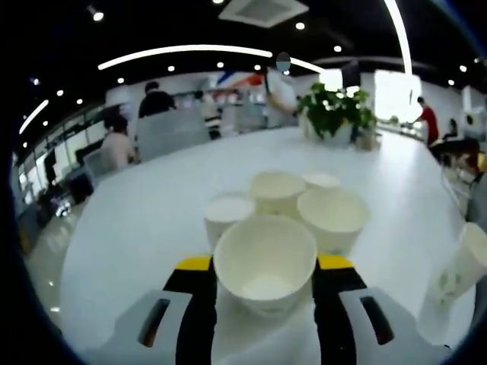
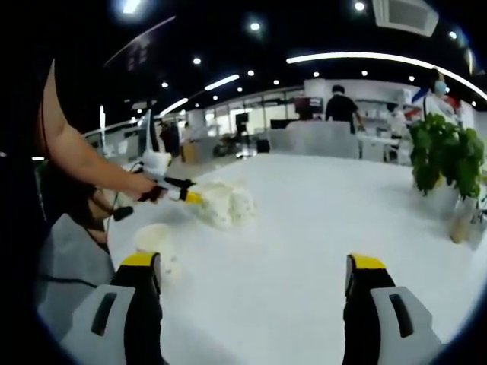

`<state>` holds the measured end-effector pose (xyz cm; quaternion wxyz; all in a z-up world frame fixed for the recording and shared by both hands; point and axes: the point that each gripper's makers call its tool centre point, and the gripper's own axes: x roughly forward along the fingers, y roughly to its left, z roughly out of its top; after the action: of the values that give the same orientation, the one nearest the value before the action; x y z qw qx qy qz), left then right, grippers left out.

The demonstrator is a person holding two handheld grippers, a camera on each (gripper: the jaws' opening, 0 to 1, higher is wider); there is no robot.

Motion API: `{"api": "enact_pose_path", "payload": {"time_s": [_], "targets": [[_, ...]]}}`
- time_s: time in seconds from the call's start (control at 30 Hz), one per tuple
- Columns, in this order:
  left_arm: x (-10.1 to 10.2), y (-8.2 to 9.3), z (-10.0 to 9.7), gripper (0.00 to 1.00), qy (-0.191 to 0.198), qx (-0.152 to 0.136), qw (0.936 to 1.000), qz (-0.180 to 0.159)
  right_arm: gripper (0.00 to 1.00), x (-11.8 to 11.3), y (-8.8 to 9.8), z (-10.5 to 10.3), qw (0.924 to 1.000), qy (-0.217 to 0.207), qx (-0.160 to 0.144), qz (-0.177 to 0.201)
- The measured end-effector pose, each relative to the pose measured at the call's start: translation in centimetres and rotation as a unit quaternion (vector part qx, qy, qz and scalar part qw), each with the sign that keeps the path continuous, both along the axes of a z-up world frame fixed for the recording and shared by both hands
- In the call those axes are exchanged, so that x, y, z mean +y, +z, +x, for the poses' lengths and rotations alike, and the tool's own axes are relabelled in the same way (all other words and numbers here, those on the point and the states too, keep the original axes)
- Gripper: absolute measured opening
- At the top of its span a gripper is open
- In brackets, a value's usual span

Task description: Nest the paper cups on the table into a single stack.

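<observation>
Presently logged: left gripper (image 1: 265, 283) jaws clamped on nearest paper cup (image 1: 265, 261) at lower centre, four more cups (image 1: 332, 217) clustered just behind on white bench (image 1: 144, 220); right gripper (image 2: 255, 277) jaws apart, empty; risk of crushing thin wall or toppling neighbours.

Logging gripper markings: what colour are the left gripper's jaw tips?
Yellow tips on black jaws, clearest in the left gripper view, either side of the near cup.
</observation>
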<state>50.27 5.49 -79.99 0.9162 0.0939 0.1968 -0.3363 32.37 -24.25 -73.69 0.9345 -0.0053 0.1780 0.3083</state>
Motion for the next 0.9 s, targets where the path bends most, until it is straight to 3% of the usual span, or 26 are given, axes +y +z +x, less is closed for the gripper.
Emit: {"api": "enact_pose_path", "payload": {"time_s": [0.4, 0.9], "targets": [[0.0, 0.6, -0.6, 0.46, 0.004, 0.002, 1.0000, -0.001, 0.99, 0.2, 0.0, -0.1, 1.0000, 0.003, -0.001, -0.002], [0.4, 2.6, -0.8, 0.45, 0.007, -0.001, 0.9997, -0.025, 0.99, 0.4, 0.3, 0.1, 0.9999, 0.010, -0.003, -0.005]]}}
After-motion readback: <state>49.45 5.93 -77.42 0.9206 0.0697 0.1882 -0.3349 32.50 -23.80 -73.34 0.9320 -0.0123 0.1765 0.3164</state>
